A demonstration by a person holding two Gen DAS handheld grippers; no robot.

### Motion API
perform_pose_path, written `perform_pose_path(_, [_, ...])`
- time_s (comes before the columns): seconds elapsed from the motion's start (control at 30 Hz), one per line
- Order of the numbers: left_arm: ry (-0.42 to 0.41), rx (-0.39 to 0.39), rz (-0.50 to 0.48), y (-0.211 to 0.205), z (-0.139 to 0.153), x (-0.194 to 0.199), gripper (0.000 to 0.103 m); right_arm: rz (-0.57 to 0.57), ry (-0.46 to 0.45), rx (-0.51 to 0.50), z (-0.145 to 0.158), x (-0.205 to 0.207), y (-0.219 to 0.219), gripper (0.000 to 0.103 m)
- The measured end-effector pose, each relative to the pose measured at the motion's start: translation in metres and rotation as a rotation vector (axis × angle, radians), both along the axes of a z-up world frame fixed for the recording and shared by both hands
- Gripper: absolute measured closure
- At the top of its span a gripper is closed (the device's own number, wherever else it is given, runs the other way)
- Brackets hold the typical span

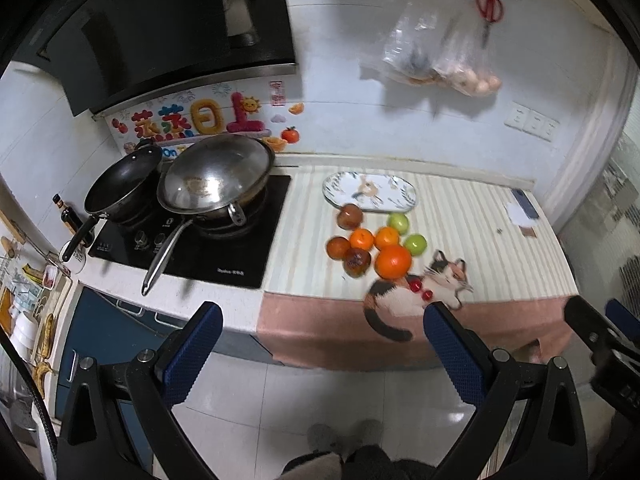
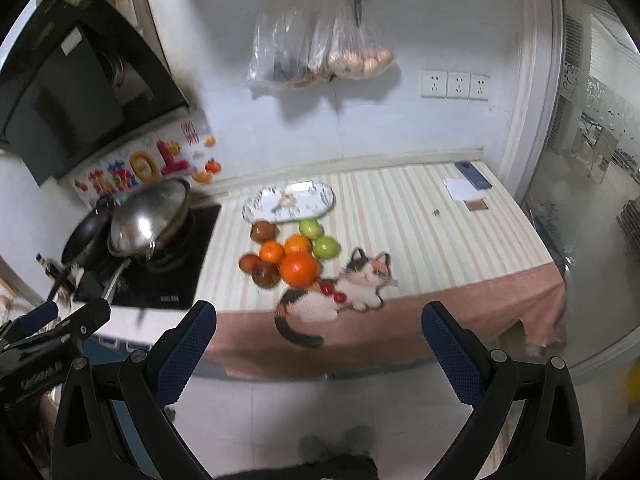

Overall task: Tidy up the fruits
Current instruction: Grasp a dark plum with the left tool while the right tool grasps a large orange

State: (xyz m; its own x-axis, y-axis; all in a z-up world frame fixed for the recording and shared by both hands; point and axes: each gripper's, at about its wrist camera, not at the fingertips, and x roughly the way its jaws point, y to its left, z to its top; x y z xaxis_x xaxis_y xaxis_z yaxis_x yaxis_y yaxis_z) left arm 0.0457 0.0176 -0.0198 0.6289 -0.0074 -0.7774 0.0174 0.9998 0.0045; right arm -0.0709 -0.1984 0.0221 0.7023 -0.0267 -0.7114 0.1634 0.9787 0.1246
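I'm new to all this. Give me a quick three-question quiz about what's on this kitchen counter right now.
1. True or false: the plate holds fruit.
2. How many green apples lie on the cloth?
3. The big orange sits: A) on the stove B) by the cat picture C) in a pan.

Key: 1 false, the plate is bare. 2 two. 3 B. The left gripper and right gripper are both open, away from the fruit.

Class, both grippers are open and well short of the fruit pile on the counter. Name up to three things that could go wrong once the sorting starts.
1. The fruits touch in a tight cluster; grabbing the big orange at the front may nudge its neighbours, and round fruit could roll off the counter edge.
2. The green apples sit farther back; reaching over may knock others.
3. The oval plate is shallow, so fruit may roll off.
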Motion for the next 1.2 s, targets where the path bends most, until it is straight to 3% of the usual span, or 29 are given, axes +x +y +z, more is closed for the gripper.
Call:
perform_pose_path(0.17, [-0.012, 0.017, 0.009, 0.017, -0.019, 0.030, 0.000, 0.015, 0.031, 0.066, -0.027, 0.026, 0.007, 0.000])
perform_pose_path(0.4, [0.133, -0.007, 0.046, 0.040, -0.071, 0.096, 0.000, -0.005, 0.166, 0.188, -0.094, 0.086, 0.000, 0.000])
perform_pose_path(0.67, [0.452, -0.206, 0.109, 0.035, -0.167, 0.189, 0.001, 0.007, 0.336, 0.344, -0.198, 0.197, -0.029, 0.000])
perform_pose_path(0.9, [0.728, -0.405, 0.192, 0.001, -0.266, 0.263, 0.009, 0.066, 0.499, 0.400, -0.278, 0.277, -0.042, 0.000])
perform_pose_path(1.03, [0.824, -0.495, 0.245, -0.012, -0.305, 0.287, 0.010, 0.088, 0.563, 0.428, -0.308, 0.306, -0.050, 0.000])
perform_pose_path(1.2, [0.843, -0.549, 0.302, -0.015, -0.326, 0.301, 0.010, 0.117, 0.627, 0.434, -0.330, 0.327, -0.053, 0.000])
